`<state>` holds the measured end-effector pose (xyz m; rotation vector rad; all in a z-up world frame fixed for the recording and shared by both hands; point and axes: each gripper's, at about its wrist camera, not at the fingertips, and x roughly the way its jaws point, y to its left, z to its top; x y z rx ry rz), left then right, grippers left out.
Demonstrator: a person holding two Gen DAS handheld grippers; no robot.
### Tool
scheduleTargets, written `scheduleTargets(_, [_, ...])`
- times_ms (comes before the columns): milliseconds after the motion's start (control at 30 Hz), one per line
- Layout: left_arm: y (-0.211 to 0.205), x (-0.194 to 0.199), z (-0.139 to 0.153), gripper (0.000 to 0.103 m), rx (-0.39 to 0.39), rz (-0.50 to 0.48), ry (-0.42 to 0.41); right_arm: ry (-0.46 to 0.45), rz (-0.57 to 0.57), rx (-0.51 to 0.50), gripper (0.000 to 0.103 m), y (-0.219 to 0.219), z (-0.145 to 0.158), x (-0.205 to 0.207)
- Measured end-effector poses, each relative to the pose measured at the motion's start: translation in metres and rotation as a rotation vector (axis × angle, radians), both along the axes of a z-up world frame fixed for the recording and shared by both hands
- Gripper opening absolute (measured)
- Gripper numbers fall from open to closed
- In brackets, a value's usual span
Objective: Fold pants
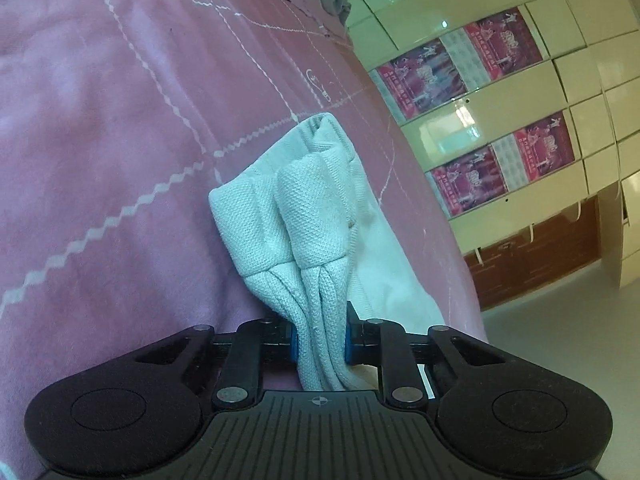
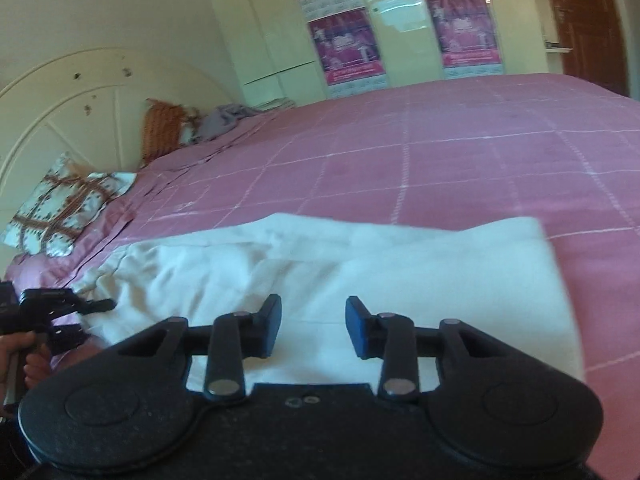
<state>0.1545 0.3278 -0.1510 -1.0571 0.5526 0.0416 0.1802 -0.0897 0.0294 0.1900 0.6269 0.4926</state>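
Clamping a bunched end of the pants (image 1: 304,216), your left gripper (image 1: 320,344) holds it over the bed (image 1: 100,120). Their length runs nine to three under your right gripper (image 2: 313,326), jaws wide and empty. Only the right view shows the spread cloth.

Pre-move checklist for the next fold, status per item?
1. Left claw shut on the white pants: ok, bunched cloth sits between the blue pads.
2. Right claw ready to grasp: ok, open with nothing in it, hovering over the pants.
3. Pants lying flat on the pink bedspread: not ok, wrinkled near the left claw.
4. Both legs aligned: cannot tell, right view is blurred.
5. Bedspread beyond the pants free for folding: ok; pillows sit far off at the headboard.
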Motion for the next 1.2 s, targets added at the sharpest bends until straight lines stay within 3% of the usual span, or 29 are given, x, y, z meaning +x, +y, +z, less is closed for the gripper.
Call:
scheduleTargets(100, [-0.002, 0.001, 0.007, 0.020, 0.044, -0.029, 0.006, 0.126, 0.089, -0.045, 0.013, 0.048, -0.029, 0.008])
scheduleTargets(133, [-0.001, 0.001, 0.010, 0.020, 0.063, -0.042, 0.008, 0.138, 0.076, -0.087, 0.012, 0.057, -0.034, 0.009])
scheduleTargets(233, [0.005, 0.001, 0.012, 0.020, 0.060, -0.057, 0.009, 0.132, 0.024, -0.052, 0.012, 0.059, -0.026, 0.009])
scheduleTargets(600, [0.033, -0.013, 0.001, 0.027, -0.047, -0.105, 0.010, 0.082, -0.029, -0.111, 0.018, 0.047, -0.018, 0.012])
scheduleTargets(667, [0.033, -0.019, 0.006, 0.035, -0.031, -0.114, 0.010, 0.079, -0.039, -0.110, 0.018, 0.044, -0.017, 0.014])
scheduleTargets(800, [0.036, -0.045, 0.013, 0.038, 0.006, -0.126, 0.000, 0.047, -0.046, -0.081, 0.020, 0.042, -0.011, 0.012])
scheduleTargets(833, [0.037, -0.049, 0.013, 0.039, 0.009, -0.124, 0.003, 0.071, -0.013, -0.100, 0.020, 0.047, -0.016, 0.014])
scheduleTargets(867, [0.038, -0.053, 0.013, 0.039, 0.010, -0.120, 0.004, 0.151, 0.054, -0.141, 0.019, 0.057, -0.027, 0.020])
scheduleTargets(933, [0.041, -0.060, 0.011, 0.039, 0.004, -0.112, 0.001, 0.114, 0.064, -0.195, 0.016, 0.067, -0.029, 0.015])
scheduleTargets(1033, [0.042, -0.064, 0.008, 0.039, 0.002, -0.108, -0.005, 0.036, -0.030, -0.089, 0.017, 0.055, -0.016, 0.010])
scheduleTargets(1133, [0.040, -0.065, 0.007, 0.039, 0.000, -0.108, -0.018, 0.130, 0.035, -0.224, 0.014, 0.072, -0.032, 0.029])
scheduleTargets(1200, [0.038, -0.064, 0.007, 0.039, 0.003, -0.109, -0.025, 0.030, 0.006, -0.211, 0.016, 0.069, -0.015, 0.028])
